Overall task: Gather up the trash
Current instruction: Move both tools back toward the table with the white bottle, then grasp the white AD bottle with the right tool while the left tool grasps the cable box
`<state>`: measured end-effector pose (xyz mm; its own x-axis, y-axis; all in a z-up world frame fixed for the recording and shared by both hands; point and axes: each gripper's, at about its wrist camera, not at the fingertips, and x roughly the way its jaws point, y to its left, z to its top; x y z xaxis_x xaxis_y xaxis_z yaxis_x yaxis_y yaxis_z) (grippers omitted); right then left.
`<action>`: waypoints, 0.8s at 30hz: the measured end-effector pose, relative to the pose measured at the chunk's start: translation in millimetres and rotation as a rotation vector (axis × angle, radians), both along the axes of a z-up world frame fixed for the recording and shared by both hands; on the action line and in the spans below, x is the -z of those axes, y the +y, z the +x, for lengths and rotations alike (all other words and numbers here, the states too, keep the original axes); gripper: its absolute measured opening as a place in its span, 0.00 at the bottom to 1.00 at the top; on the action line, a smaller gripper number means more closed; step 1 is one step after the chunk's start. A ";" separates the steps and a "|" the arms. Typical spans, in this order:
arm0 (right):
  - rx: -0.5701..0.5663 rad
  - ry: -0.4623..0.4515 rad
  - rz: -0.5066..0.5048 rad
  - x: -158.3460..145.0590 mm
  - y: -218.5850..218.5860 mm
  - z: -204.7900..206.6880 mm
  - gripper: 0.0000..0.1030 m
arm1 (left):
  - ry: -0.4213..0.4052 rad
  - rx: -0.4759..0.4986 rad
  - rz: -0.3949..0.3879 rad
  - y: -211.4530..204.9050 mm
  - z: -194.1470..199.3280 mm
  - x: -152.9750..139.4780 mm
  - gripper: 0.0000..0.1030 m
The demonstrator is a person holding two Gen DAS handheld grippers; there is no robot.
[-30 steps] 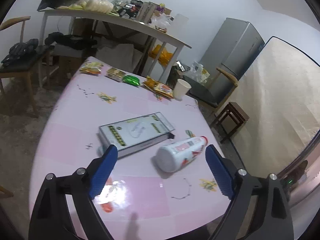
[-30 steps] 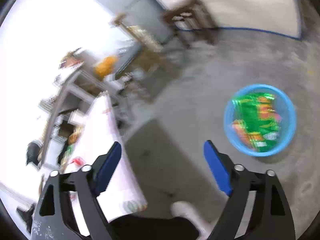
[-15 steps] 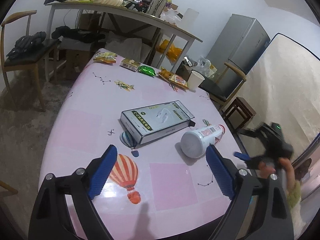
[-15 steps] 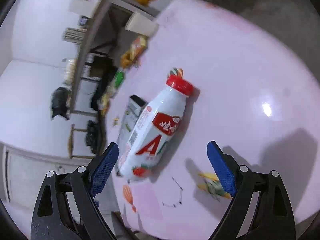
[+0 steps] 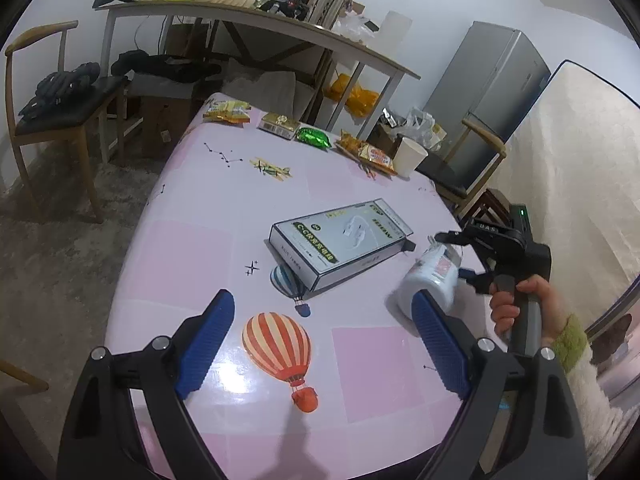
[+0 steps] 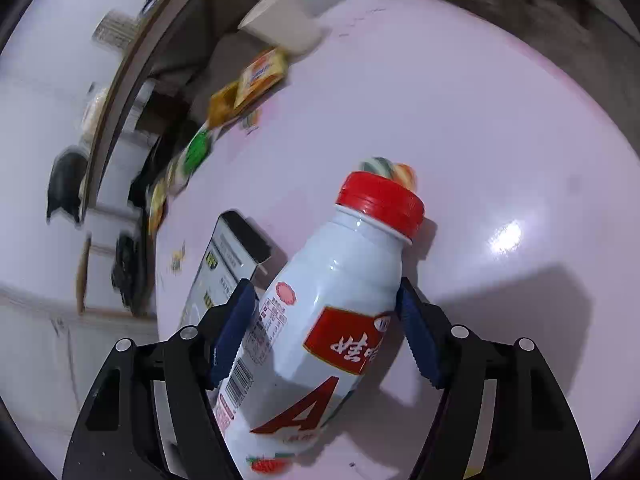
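Note:
A white bottle with a red cap [image 6: 320, 320] lies on the pink table [image 5: 192, 252], next to a white and green carton box [image 5: 340, 240]. My right gripper [image 6: 326, 332] has its blue pads on both sides of the bottle's body, touching it. In the left wrist view the bottle [image 5: 428, 284] is blurred, with the right gripper [image 5: 456, 256] around it at the table's right edge. My left gripper [image 5: 324, 344] is open and empty above the near part of the table.
Snack packets [image 5: 226, 112], a green wrapper [image 5: 312, 136] and a paper cup [image 5: 410, 156] sit along the table's far edge. A cluttered long table [image 5: 256, 24], a chair [image 5: 52, 96], a fridge [image 5: 492, 88] and a mattress [image 5: 580, 176] stand around.
My right gripper swung from the floor and the blue basin to the table and closed in around the bottle. The left gripper pulled back a little and stayed open.

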<state>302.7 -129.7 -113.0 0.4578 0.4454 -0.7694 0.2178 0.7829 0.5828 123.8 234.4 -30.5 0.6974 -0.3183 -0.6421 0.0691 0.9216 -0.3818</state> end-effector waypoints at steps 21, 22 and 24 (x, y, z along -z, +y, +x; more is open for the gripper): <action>-0.319 -0.063 -0.181 -3.4 -13.4 -77.0 0.61 | 0.166 0.125 -0.062 -15.1 207.6 47.4 0.87; -0.318 -0.067 -0.177 -3.4 -13.6 -76.8 0.61 | 0.225 0.127 -0.068 -13.3 220.2 59.6 0.87; -0.313 -0.071 -0.161 -4.1 -16.3 -76.7 0.61 | 0.306 0.128 -0.080 -11.0 227.1 75.9 0.87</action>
<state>226.0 -146.0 -108.9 0.3737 0.4480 -0.8122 -0.0835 0.8883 0.4516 350.9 223.4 -106.4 0.4270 -0.4489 -0.7850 0.0531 0.8790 -0.4738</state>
